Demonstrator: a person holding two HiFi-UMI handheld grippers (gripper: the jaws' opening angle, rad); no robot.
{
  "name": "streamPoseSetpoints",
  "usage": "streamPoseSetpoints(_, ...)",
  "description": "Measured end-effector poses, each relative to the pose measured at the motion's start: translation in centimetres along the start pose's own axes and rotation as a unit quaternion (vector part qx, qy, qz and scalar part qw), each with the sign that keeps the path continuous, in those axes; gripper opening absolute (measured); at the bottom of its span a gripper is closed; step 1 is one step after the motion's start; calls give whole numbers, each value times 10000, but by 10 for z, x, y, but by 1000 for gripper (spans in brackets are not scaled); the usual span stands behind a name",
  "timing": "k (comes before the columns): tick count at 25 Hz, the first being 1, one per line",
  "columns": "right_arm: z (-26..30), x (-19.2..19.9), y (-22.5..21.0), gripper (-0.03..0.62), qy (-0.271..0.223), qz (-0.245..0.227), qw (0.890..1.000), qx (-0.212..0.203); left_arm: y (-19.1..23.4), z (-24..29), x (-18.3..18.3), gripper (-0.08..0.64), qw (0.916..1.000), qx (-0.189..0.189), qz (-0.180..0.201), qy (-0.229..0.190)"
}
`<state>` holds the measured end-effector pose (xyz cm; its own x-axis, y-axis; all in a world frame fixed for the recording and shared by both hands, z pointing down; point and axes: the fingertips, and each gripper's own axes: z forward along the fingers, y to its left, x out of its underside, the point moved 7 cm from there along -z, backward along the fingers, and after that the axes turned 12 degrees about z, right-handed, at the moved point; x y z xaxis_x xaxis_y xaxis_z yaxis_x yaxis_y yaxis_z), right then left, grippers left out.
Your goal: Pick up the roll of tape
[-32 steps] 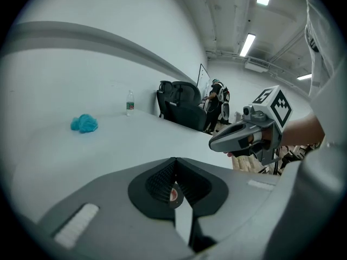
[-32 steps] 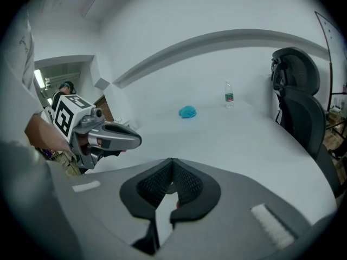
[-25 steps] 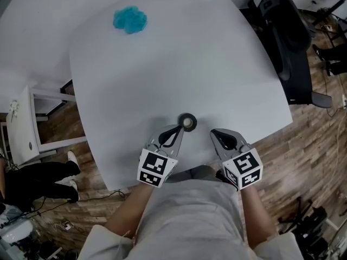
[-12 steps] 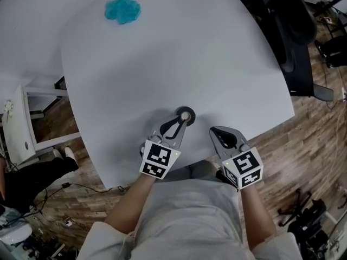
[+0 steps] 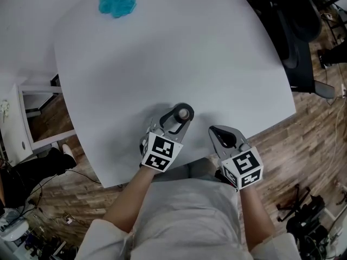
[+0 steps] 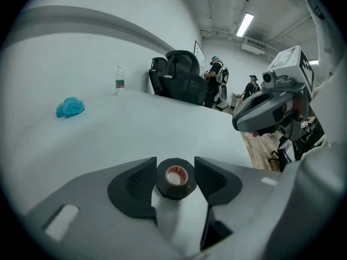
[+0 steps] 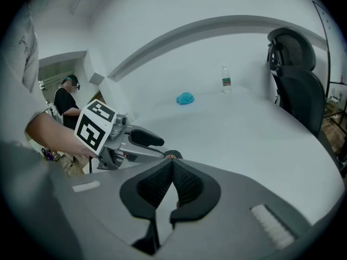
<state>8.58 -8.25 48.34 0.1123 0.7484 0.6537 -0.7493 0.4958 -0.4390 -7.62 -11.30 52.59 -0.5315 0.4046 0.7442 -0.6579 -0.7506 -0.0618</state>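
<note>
Our L gripper (image 6: 175, 171) has its jaws approx half open, & they've just been opening. The roll of tape (image 6: 175, 179) sits right btwn the two pads, lying flat on the white table (image 5: 162, 58), hole up. The black roll w/ its reddish core fills most of the gap. Each pad is just beside its wall, one per side, & we can't tell if either one touches. Nothing is clamped yet. The gripper points fwd & down at the tabletop, w/ its marker cube (image 5: 161, 152) at the back end, by the table's near edge.

Our R gripper (image 7: 172, 162) is closed, pad tips together, nothing btwn them. It hangs just to the right of the L gripper, a bit behind the roll, over the table's near edge. In its own view the L gripper's jaws & the roll lie ahead-left of it.

Far ahead of the L gripper & to its left, a blue wad (image 5: 116, 2) lies on the table. A water bottle (image 6: 119, 81) stands further on, near the far edge. Ahead-right of both grippers, off the table, black office chairs (image 6: 181, 77) stand on wood floor (image 5: 309, 140).
</note>
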Motion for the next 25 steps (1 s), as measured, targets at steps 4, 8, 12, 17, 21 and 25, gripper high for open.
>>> streamPoseSetpoints(4,3,1,-2,6,31,36,10000,9,2,8,5,276,9997,81,71,214)
streamPoseSetpoints(8,5,2,-4,6,59,84,9999,19,2,16,10,324,9992,167,188,316)
streamPoseSetpoints(12,7,4,-7,6,85,126,9999,35,1,25,14,361,9984,287,245,420)
streamPoseSetpoints(17,8,8,-11,6,137,178,9997,59,-1,35,18,385,9975,365,320,506)
streamPoseSetpoints(21,8,10,-14,6,145,221,9996,76,-4,41,21,402,9967,405,398,583)
streamPoseSetpoints(25,9,11,-16,6,175,250,9995,96,-5,45,22,407,9963,395,469,601)
